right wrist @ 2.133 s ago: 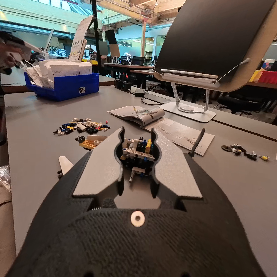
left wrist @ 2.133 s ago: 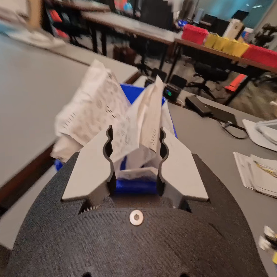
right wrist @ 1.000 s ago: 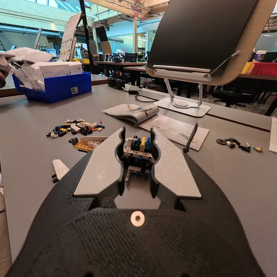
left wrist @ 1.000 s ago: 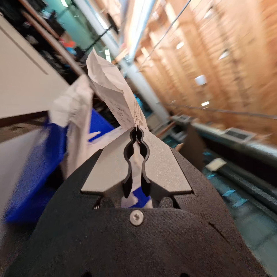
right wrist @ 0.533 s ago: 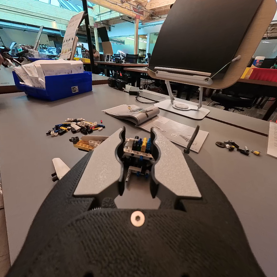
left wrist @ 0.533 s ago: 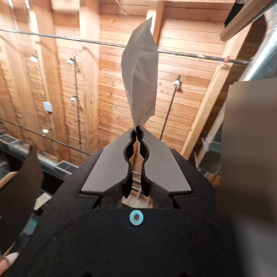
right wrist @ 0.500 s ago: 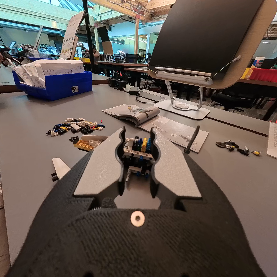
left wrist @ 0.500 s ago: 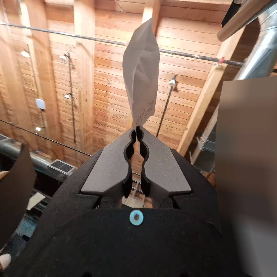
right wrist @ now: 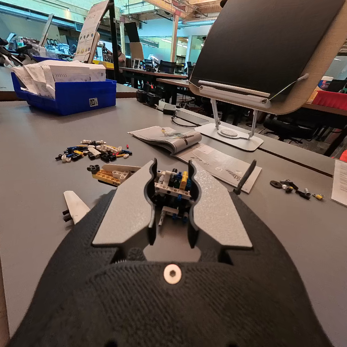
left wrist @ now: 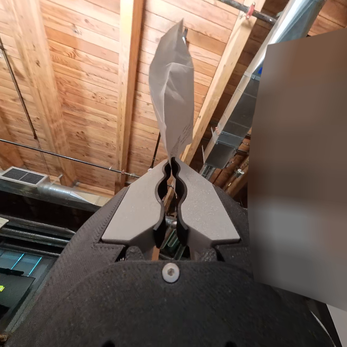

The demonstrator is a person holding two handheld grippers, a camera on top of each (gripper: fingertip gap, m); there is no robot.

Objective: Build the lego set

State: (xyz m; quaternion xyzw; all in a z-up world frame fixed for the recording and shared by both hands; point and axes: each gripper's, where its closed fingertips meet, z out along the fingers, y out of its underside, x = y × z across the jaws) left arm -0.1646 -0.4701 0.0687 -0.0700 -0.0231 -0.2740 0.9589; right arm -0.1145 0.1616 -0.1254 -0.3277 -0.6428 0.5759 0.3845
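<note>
Wooden ceiling planks and beams fill the left wrist view, because the left gripper [left wrist: 171, 161] points steeply upward. Its jaws are pressed together at the tips on the lower corner of a white paper bag [left wrist: 173, 90], which stands up above them against the ceiling.

Down at the grey desk [right wrist: 47, 131], the right gripper [right wrist: 172, 169] is held low and roughly level, pointing across the surface. Its jaws are set narrow around a partly built lego assembly [right wrist: 173, 185] of white, black, blue and yellow pieces, touching it on both sides. Just left of it lie a yellow and white lego section [right wrist: 112, 173] and a white wing piece [right wrist: 75, 204]; farther back is a scatter of loose lego parts [right wrist: 93, 151], and a smaller group of parts [right wrist: 296, 188] lies to the right. An open instruction booklet [right wrist: 169, 139] lies beyond the assembly, in front of a stand [right wrist: 231, 136] that carries a tilted dark board. A blue bin [right wrist: 75, 95] stuffed with white paper bags sits at the far left.
</note>
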